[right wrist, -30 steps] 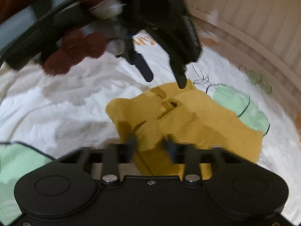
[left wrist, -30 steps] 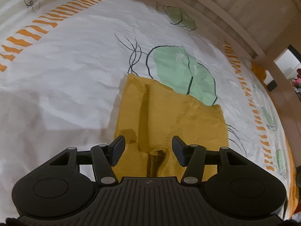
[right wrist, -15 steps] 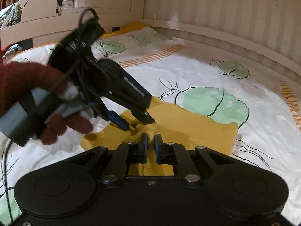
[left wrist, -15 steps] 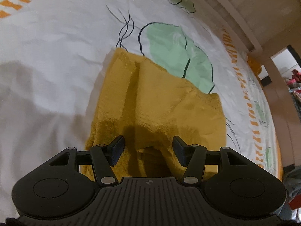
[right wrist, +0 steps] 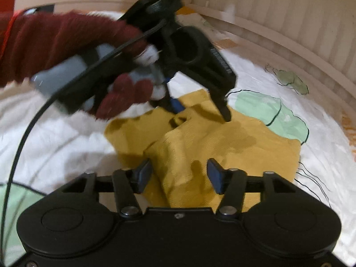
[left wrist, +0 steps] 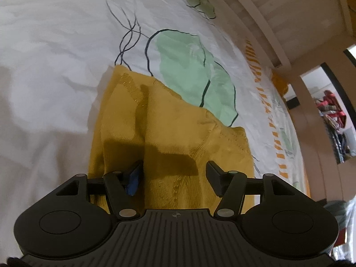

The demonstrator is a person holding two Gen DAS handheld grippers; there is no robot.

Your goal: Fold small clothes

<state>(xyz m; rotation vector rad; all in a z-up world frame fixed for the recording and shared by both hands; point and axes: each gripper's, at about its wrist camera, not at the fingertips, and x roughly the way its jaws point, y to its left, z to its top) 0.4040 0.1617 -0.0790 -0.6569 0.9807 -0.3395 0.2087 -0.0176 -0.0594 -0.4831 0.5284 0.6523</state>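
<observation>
Since a moment ago the right tool (right wrist: pixel 179 175) has let go: its jaws are opening around, not pressing, the yellow garment (right wrist: pixel 222 142) lying part-folded on the bed (right wrist: pixel 66 142). Left tool (left wrist: pixel 174 173) descends, opening, empty, over the garment's near edge. Judgement: regrip pending.

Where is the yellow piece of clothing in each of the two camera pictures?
Left wrist view: the yellow garment fills the lower middle and runs down under the left gripper.
Right wrist view: it lies in the middle, from ahead of the right gripper up to the other gripper's fingertips.
Shared landmark: the big green leaf print touching the garment's far edge.
</observation>
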